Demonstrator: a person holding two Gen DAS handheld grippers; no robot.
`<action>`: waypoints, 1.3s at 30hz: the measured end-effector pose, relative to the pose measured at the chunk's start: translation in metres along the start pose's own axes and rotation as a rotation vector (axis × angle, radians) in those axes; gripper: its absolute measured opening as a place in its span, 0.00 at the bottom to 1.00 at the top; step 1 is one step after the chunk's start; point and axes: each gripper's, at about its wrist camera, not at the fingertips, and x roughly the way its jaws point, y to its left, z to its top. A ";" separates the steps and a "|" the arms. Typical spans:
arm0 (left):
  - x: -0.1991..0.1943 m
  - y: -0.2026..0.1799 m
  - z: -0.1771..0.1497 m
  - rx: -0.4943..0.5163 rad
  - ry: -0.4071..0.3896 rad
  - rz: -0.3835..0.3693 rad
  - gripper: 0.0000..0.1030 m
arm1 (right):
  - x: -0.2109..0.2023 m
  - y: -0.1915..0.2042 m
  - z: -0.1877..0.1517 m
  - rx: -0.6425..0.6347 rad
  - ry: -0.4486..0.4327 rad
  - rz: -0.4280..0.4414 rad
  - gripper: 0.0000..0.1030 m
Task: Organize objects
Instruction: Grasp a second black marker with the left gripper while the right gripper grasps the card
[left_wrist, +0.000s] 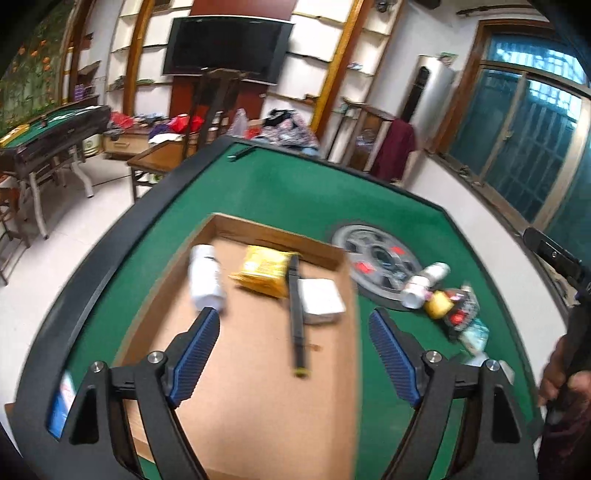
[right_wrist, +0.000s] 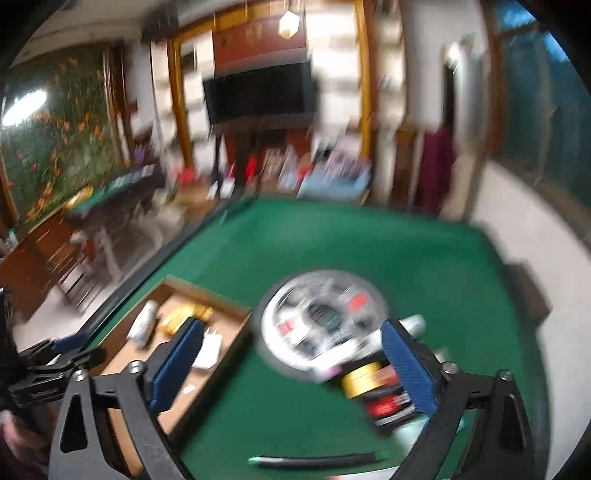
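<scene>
Both grippers spread and empty; right gripper (right_wrist: 291, 358) is nearer the leftover pile (right_wrist: 373, 384), just ahead-right of its fingers, cardboard box (right_wrist: 122, 328) off left under left gripper (left_wrist: 293, 350).

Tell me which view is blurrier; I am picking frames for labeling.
Right wrist view: heavy motion smear, worst on the round dial and the room behind; a bright glare patch at the upper left. Left wrist view: sharper, with mild blur on the white bottle and the clutter pile; fisheye bends the table edge.
</scene>
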 end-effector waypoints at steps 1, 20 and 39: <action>-0.001 -0.013 -0.004 0.017 -0.003 -0.024 0.84 | -0.015 -0.008 -0.008 0.006 -0.075 -0.029 1.00; 0.116 -0.203 -0.097 0.733 0.217 -0.094 0.81 | -0.007 -0.206 -0.172 0.713 0.227 -0.020 1.00; 0.132 -0.198 -0.112 0.557 0.317 -0.074 0.37 | -0.008 -0.181 -0.169 0.588 0.222 0.077 1.00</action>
